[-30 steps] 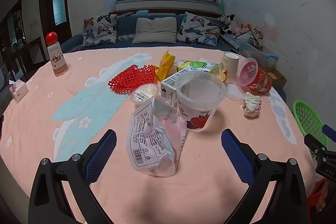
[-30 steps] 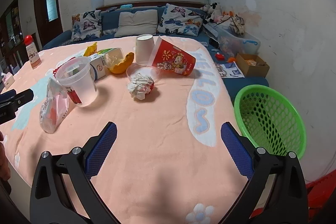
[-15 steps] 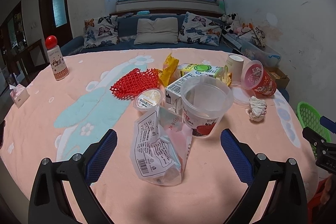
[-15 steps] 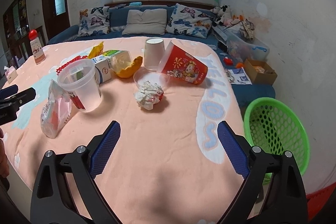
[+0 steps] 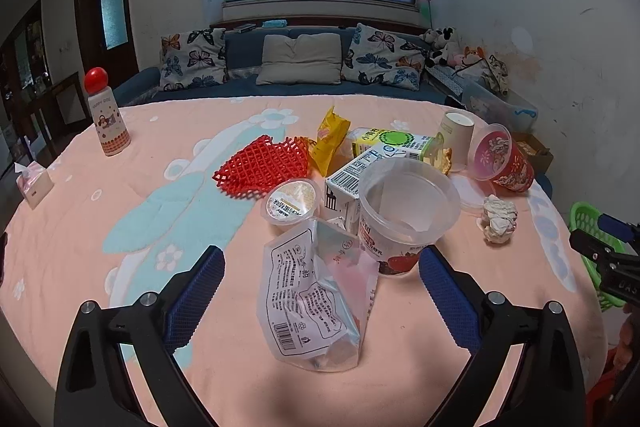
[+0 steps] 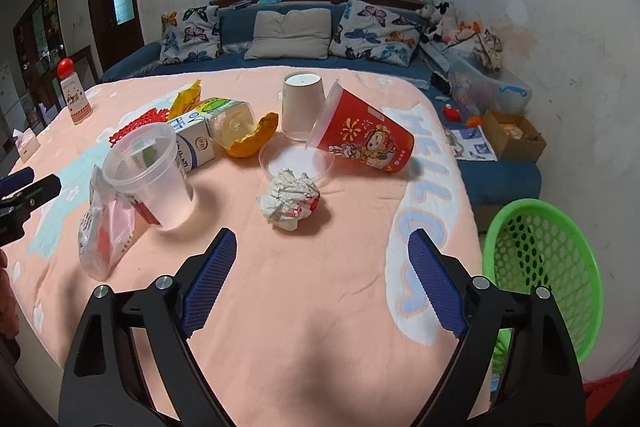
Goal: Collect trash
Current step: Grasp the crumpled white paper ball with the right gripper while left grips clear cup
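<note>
The right tool (image 6: 318, 281) hovers above the near edge of the counter (image 6: 320, 327) with nothing between its blue pads; its jaws are closing while still wide apart. Just beyond it lies the crumpled paper ball (image 6: 289, 202), apart from the pads and touching the rim of a clear lid (image 6: 276, 155). This ball looks like the right tool's likeliest pick. To do the step well, the tool should keep its pads wide until they straddle the ball, come down from above, and close only once the paper sits between them; narrowing too soon risks pushing the ball into the lid or the red cup (image 6: 366, 139) lying on its side behind it. The green basket (image 6: 560, 227) stands off the counter's right edge, near that tool, so the carry should be brief.

The left tool (image 5: 318, 285) is released too, its pads spread either side of the clear plastic bag (image 5: 316, 303), which stands crumpled near the counter's near edge without either pad pressing it. The bag leans on the clear tub (image 5: 404, 207), so a squeeze low on the bag, followed by a lift toward the near edge, should keep the tub from tipping.

Farther back sit a small sealed cup (image 5: 294, 201), a milk carton (image 5: 348, 179), a red mesh (image 5: 262, 163), a yellow wrapper (image 5: 332, 133) and a white paper cup (image 5: 456, 135). These wait toward the counter's far side.
</note>
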`<state>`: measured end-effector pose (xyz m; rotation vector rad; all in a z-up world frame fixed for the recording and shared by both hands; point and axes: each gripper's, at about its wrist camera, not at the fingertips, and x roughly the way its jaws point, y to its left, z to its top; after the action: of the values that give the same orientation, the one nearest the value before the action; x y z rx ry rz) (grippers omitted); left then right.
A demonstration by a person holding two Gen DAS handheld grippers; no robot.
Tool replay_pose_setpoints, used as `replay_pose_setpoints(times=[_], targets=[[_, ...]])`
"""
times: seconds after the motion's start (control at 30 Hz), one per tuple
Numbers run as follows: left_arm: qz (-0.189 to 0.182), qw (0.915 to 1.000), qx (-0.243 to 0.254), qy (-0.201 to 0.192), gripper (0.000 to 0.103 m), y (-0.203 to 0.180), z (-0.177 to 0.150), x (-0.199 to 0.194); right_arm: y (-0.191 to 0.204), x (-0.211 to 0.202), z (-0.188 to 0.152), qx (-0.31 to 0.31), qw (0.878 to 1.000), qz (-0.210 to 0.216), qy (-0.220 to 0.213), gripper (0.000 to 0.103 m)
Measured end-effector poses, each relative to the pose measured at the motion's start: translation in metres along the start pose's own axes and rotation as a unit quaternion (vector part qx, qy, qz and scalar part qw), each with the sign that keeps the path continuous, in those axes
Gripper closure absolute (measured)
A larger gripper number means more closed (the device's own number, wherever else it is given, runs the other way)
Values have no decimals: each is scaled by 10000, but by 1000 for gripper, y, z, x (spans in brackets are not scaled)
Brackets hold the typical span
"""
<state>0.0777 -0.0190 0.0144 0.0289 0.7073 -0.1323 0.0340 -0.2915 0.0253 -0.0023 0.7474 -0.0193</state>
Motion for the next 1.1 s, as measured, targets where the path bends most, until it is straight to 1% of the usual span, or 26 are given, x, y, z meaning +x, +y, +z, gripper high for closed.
replay_pose_setpoints(times=[0.03, 0.13, 0.17, 0.2, 0.27, 0.33, 0.43, 0.63, 0.73, 0.83, 0.9, 0.97, 1.0, 1.07, 1.1], targets=[[-14, 10000, 6, 15, 15, 1, 0, 1, -1, 3, 2, 10, 10000, 5, 18, 17], [-121, 9999, -2, 121, 18, 2, 2, 8, -4, 13, 7, 68, 9998, 134, 123, 19], [-150, 9998, 18, 148, 21, 1, 4, 10, -5, 19, 9, 95, 9995, 227, 187, 21], [-148, 9997, 69, 154, 23, -1, 6, 13, -5, 23, 11, 106, 9993, 267, 233, 22], [-163, 9997, 155, 111, 23, -4, 10, 15, -5, 34, 15, 104, 9987, 357, 336, 23], [-191, 9996, 214, 80, 23, -6, 14, 18, -2, 46, 19, 43, 9985, 359, 421, 23], [-260, 9992, 273, 140, 23, -8, 20, 26, 1, 63, 24, 28, 9977, 388, 557, 23], [-392, 9981, 400, 272, 33, -14, 38, 44, 6, 101, 31, 18, 9957, 423, 824, 27], [-542, 9967, 419, 430, 39, -15, 47, 57, 10, 117, 32, -1, 9948, 426, 928, 30], [-613, 9948, 494, 644, 45, -18, 52, 73, 11, 126, 31, 72, 9936, 532, 996, 34], [-634, 9934, 565, 774, 50, -21, 53, 82, 14, 128, 30, 61, 9932, 581, 1008, 42], [-722, 9914, 576, 923, 60, -22, 52, 90, 16, 128, 29, 34, 9932, 598, 1003, 43], [-760, 9905, 571, 998, 63, -22, 51, 94, 17, 127, 28, 11, 9937, 585, 960, 44], [-841, 9885, 567, 1119, 76, -24, 50, 100, 18, 125, 27, -13, 9940, 608, 912, 45], [-880, 9879, 556, 1153, 79, -25, 50, 103, 18, 124, 27, -12, 9942, 609, 892, 47]])
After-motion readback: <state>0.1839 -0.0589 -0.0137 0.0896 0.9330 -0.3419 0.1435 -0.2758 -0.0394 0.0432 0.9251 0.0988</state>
